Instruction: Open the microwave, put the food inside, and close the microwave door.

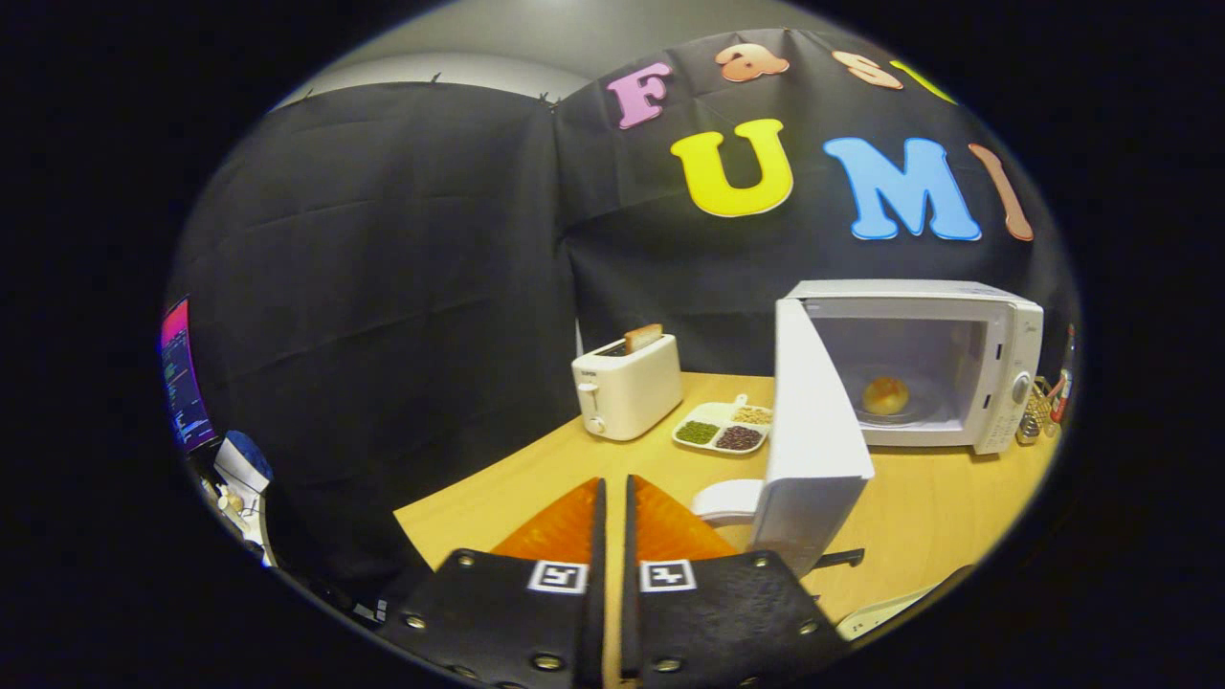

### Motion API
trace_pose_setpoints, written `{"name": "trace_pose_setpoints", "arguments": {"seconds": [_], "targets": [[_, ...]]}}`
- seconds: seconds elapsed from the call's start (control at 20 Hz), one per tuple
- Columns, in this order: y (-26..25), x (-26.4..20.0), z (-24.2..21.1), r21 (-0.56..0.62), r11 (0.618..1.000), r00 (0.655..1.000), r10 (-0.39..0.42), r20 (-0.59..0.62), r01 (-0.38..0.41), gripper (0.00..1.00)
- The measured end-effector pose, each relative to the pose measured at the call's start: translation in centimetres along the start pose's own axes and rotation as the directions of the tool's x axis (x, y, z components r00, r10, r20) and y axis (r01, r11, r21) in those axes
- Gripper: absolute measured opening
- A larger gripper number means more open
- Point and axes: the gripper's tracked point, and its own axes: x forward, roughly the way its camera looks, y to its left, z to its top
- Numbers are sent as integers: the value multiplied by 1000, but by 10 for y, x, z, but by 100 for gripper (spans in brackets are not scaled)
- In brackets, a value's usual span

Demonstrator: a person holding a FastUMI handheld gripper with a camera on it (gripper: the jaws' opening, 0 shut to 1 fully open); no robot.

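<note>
The gripper point(612, 498), fingers closed on nothing, sits just left of the open door's point(813, 431) free edge — the edge to push — while beyond it the bun point(885, 394) already rests inside the microwave point(995, 383).

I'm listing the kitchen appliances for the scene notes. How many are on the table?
2. The toaster stands beyond the closed gripper fingers, beside the divided dish. The microwave sits further right, door open, a bun inside. None looks hidden.

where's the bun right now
In the gripper view the bun sits inside the open microwave, right of its door, far beyond the shut gripper.
</note>
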Motion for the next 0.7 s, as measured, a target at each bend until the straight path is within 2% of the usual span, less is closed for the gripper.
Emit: {"name": "trace_pose_setpoints", "arguments": {"seconds": [0.05,0.2,0.7], "targets": [[-2,1,-3,1,1000,1000,-11,-17,11,1],[-24,-5,-10,-18,999,998,-39,-42,38,1],[-122,-25,5,11,979,979,-201,-33,202,1]]}}
